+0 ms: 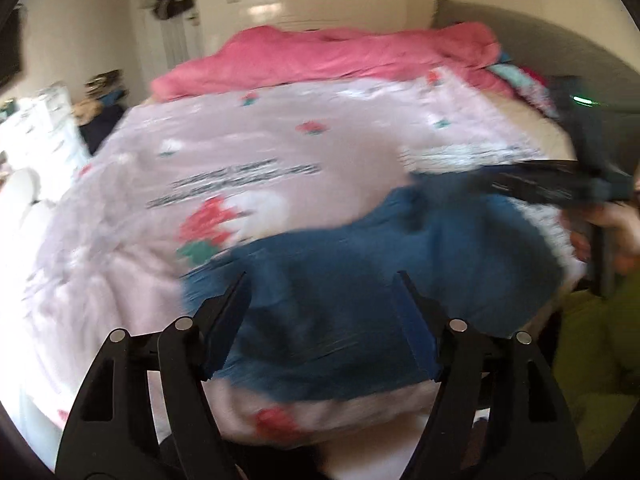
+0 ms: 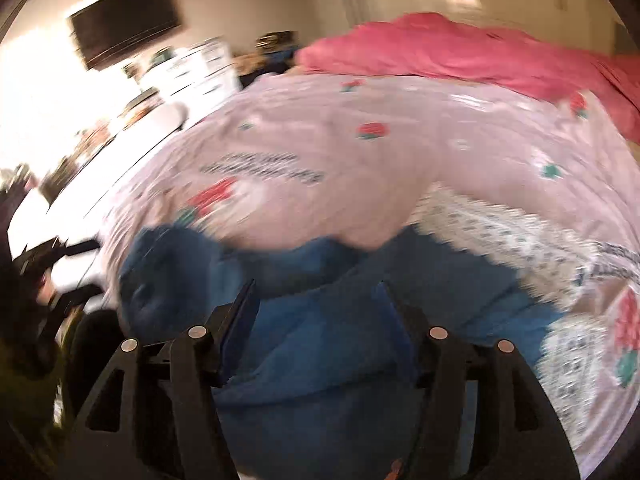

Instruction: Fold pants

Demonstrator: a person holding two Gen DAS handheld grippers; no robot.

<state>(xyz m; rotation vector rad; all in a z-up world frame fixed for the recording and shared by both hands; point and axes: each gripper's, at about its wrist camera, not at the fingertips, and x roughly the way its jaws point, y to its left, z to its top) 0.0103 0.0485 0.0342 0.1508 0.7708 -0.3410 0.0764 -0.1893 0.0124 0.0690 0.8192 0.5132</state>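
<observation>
Two grippers, left [image 1: 320, 280] and right [image 2: 316, 284], open above one pants [image 1: 340, 280].

A pink flowered blanket [image 1: 224, 148] covers the bed. At its far edge lies a bunched pink duvet [image 1: 340, 56]; a dark television [image 2: 124, 20] hangs on the wall beyond its left side.

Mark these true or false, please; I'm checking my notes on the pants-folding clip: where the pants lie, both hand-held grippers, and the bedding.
1. The blue pants lie on the floral pink blanket. True.
2. The left hand-held gripper clamps the pants. False: its jaws stand open, nothing pinched.
3. The right hand-held gripper is open. True.
4. The bunched bedding at the far end is green. False: it is pink.
</observation>
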